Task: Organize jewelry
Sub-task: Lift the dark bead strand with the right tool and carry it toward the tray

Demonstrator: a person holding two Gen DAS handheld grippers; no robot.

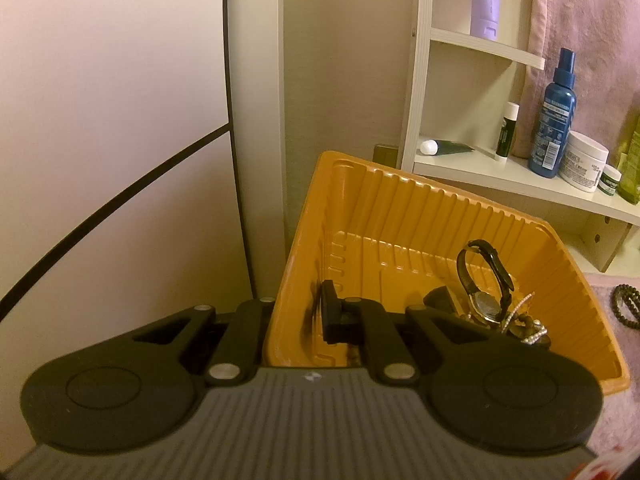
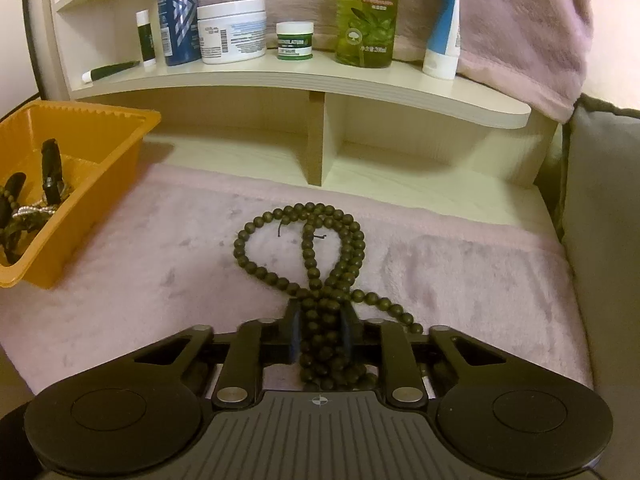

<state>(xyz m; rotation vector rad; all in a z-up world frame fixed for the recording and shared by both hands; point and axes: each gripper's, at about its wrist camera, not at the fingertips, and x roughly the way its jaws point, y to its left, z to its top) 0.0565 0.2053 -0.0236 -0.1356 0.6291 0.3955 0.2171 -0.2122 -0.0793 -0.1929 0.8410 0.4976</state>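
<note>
The bead necklace (image 2: pixel 310 264) lies on the cloth (image 2: pixel 140 264), stretching ahead of the right gripper (image 2: pixel 320 330) and bunched between its fingers. The tray (image 2: pixel 100 176) sits ahead to its left, the shelf (image 2: pixel 304 84) beyond.

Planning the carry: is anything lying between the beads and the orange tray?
Nothing visible. Only bare pink cloth lies between the beads, gripped in the right claw, and the tray. The left claw pinches the tray's near wall.
</note>
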